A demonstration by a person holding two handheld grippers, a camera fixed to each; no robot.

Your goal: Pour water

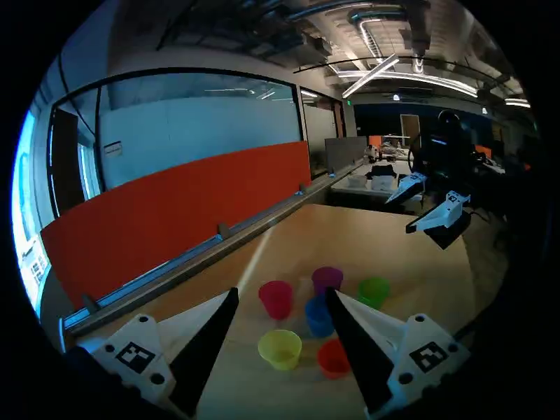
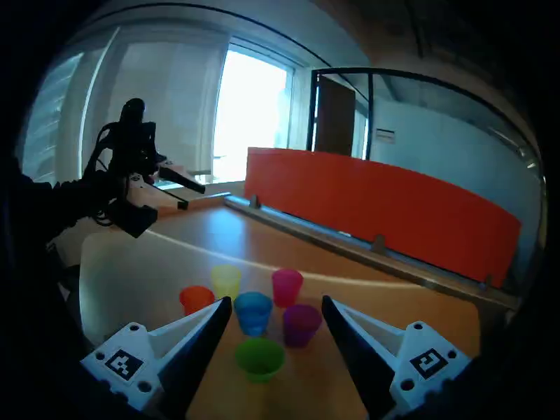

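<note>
In the left gripper view, an orange divider [image 1: 175,210] is seen along the left side of the wooden bench [image 1: 406,259]. The left claw [image 1: 280,290] is held low over the near part of the bench. Its fingers are spread wide and nothing is gripped between them.

Six small plastic cups are grouped on the bench just past its tips. From left to right these are a pink cup [image 1: 276,297], a yellow cup [image 1: 280,348], a blue cup [image 1: 318,315], a purple cup [image 1: 327,278], an orange cup [image 1: 333,357] and a green cup [image 1: 373,290]. All are set upright and close together. Whether any of them holds water cannot be told.

At the far right, the right claw [image 1: 397,215] is seen raised above the bench, well apart from the cups, with its fingers parted and empty.

In the right gripper view, the left claw is seen at the far left, carried by an arm in a dark sleeve [image 2: 56,199]. The cups are framed between the right claw's widely spread fingers, with the green cup nearest.
</note>
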